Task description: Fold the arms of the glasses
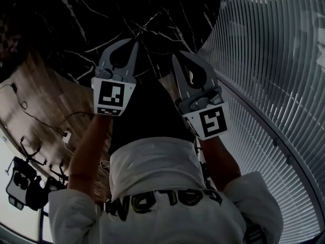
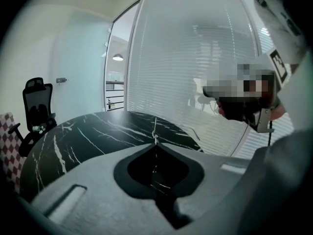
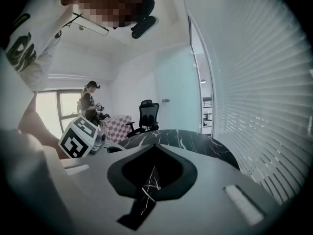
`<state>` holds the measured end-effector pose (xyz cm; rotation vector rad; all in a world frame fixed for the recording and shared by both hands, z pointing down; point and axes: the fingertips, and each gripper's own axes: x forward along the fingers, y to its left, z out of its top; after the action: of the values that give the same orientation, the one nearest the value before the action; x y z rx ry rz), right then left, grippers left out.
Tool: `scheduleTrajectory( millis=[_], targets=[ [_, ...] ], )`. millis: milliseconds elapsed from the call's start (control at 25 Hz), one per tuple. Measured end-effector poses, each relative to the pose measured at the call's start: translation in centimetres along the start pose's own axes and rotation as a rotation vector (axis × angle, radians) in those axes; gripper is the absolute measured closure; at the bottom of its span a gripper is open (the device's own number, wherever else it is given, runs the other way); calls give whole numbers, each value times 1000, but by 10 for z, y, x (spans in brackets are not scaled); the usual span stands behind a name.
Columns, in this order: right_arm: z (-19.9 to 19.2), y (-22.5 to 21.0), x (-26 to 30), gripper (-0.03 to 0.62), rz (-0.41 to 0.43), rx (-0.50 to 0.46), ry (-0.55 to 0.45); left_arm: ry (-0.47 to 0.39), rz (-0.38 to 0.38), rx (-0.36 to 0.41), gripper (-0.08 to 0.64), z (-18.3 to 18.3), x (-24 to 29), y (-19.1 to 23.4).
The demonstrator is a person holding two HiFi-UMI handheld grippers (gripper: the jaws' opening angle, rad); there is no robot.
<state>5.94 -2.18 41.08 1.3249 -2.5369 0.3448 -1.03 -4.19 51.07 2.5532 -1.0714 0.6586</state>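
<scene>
White sweatshirt cloth [image 1: 152,177] with dark lettering fills the bottom of the head view, closest to the lens, and both forearms [image 1: 84,151] rise from it toward the middle of the frame. No glasses show in any view, neither on the bench nor between either pair of jaws. Where they lie cannot be told, and folding their arms does not look to be under way.

The grey left tool [image 1: 135,42], centre-left in the head view, has its jaws pressed tip to tip. Its own view shows only dark bench top through the spade-shaped opening behind the tips, so it is clenched on nothing. The grey right tool [image 1: 175,56], just right of centre, is likewise closed and empty. Each carries a white cube [image 1: 114,94] with a black square marker at its near end.

Both tools sit side by side, near each other but apart, held close over the person's torso. They point toward the round black marble-look bench [image 1: 167,9] with white veins at the top of the frame, which reads as a neutral ready pose, not a reach.

White horizontal slatted blinds [image 1: 274,65] curve down the right side and wood-tone floor [image 1: 35,100] lies at the left. A black mesh office chair [image 2: 35,106] stands at the left edge of the left gripper view.
</scene>
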Motion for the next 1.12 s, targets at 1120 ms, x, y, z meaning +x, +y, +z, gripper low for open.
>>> scheduleTrajectory(
  millis=[1120],
  targets=[
    [118, 58, -91, 591, 93, -75, -115, -70, 76, -81, 555, 153, -123, -30]
  ],
)
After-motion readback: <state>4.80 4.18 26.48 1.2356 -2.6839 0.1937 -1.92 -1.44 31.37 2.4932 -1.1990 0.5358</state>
